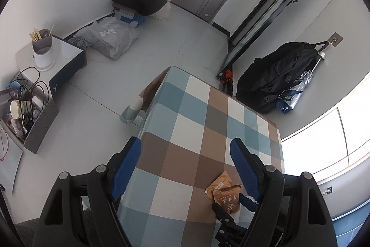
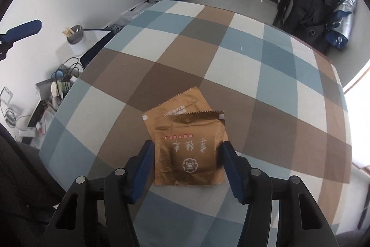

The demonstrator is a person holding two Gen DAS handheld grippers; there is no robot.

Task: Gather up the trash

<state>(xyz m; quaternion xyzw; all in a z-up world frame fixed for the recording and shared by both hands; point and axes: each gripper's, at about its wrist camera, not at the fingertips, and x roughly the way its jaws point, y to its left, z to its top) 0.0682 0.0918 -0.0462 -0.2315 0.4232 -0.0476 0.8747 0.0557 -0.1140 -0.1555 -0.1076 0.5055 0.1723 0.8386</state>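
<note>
Right gripper [image 2: 187,154] brackets the brown wrapper [image 2: 188,149], blue pads at its side edges (grip unclear), tablecloth [image 2: 266,66] bare beyond.

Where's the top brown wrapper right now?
In the right wrist view the top wrapper lies low and centre on the checked tablecloth, overlapping a second wrapper and sitting between the right tool's blue pads.
</note>
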